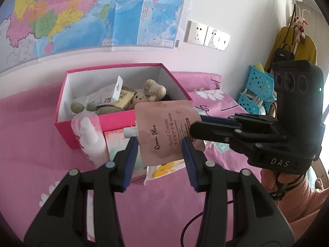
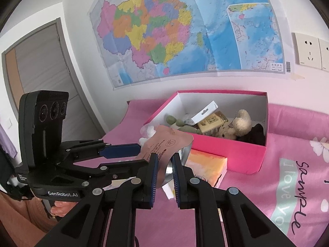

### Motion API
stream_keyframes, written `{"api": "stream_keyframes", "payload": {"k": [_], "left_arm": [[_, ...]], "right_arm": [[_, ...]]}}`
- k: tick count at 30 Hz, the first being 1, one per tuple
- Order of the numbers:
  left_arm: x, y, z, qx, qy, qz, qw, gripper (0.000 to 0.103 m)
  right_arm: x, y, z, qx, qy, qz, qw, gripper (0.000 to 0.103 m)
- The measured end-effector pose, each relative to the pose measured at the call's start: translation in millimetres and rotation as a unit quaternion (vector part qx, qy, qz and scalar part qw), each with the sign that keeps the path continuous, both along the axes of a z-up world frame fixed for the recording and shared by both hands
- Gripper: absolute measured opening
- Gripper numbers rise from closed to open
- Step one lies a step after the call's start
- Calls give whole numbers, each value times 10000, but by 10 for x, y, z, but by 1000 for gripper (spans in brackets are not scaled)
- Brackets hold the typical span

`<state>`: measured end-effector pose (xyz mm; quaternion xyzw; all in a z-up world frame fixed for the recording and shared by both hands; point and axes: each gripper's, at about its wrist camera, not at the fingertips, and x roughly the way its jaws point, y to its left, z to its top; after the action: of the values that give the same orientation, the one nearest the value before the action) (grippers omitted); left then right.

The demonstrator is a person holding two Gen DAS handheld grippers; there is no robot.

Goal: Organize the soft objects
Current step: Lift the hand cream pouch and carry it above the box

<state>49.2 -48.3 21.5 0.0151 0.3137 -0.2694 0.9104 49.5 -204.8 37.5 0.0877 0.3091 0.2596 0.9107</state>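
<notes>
**Hand cream pouch held in the air between two grippers**

The pink hand cream pouch (image 1: 166, 131) hangs above the bed, in front of the near wall of the pink box (image 1: 115, 121), its white spout pointing left. The right gripper (image 1: 195, 126) reaches in from the right and is clamped on the pouch's right edge; in the right wrist view the pouch (image 2: 164, 146) passes between its two blue pads, which pinch it. The left gripper (image 1: 159, 156) has its jaws spread wide on either side of the pouch's lower half, and neither pad clearly touches the pouch. In the right wrist view the left gripper (image 2: 141, 154) comes in from the left.

Just left of the pouch stands a white spray bottle (image 1: 90, 142), touching the box front. Below the pouch a pastel tissue pack (image 1: 117, 142) lies against the box.

Inside the box lie a beige teddy bear (image 1: 150, 92), a green plush toy (image 1: 90, 107) and a yellow packet (image 1: 123, 98) with a white hang tab. A pink bedspread (image 1: 30, 144) lies under everything. A coloured map (image 1: 82, 10) hangs on the far wall.
</notes>
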Motion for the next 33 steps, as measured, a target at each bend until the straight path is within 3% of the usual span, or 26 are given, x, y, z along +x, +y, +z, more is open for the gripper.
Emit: {"api": "stream_keyframes", "payload": {"k": [19, 33], "left_arm": [[172, -72, 36, 55, -52, 44, 10000, 46], [343, 3, 34, -141, 13, 68, 9999, 46]], "right_arm": [[132, -77, 23, 45, 31, -96, 9999, 13], [241, 4, 41, -87, 7, -147, 9999, 13]]}}
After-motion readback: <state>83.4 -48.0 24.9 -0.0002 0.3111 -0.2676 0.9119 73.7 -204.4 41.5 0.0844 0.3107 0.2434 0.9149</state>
